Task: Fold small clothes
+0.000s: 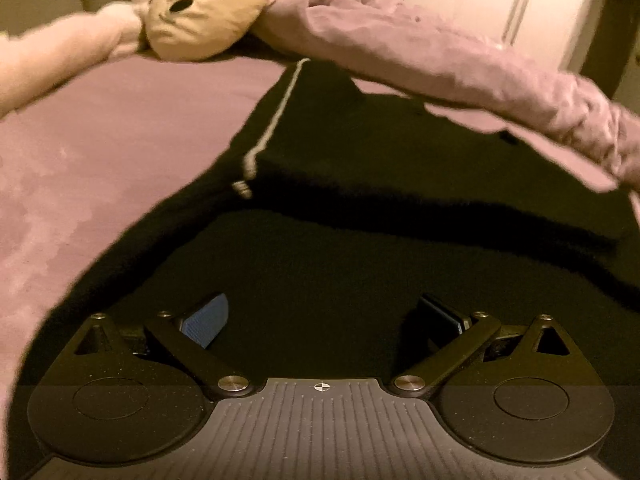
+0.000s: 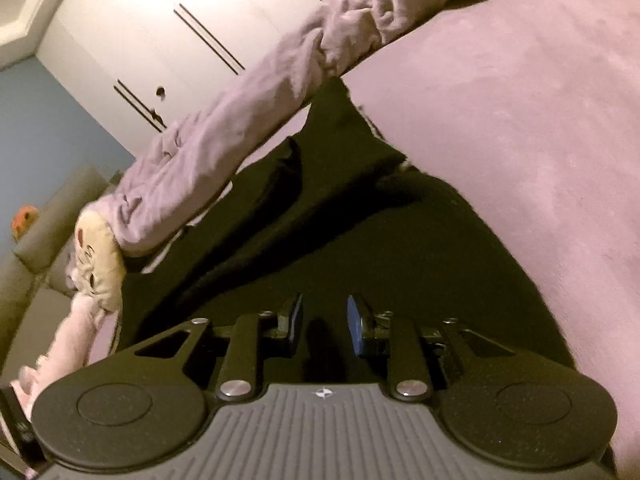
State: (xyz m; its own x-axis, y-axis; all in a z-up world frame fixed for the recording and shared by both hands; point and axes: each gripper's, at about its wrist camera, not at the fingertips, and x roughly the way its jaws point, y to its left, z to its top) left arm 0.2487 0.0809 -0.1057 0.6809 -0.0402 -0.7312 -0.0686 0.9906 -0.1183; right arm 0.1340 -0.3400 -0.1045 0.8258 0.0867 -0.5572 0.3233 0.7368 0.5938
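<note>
A black garment (image 1: 360,240) with a thin white stripe (image 1: 276,116) lies spread on the pink bed sheet (image 1: 120,160), with a fold running across its middle. My left gripper (image 1: 324,316) hovers low over its near part. It is open wide, and nothing sits between its blue pads (image 1: 208,320). In the right wrist view the same black garment (image 2: 400,240) lies under my right gripper (image 2: 324,320). Its jaws stand a narrow gap apart, and its pads (image 2: 354,320) press on nothing that I can see.
A bunched lilac blanket (image 1: 460,60) runs along the garment's far edge. A plush toy with a cream face (image 1: 200,12) and pink limbs lies at the far left. White wardrobe doors (image 2: 180,40) stand behind the bed. Bare pink sheet (image 2: 540,140) stretches to the right.
</note>
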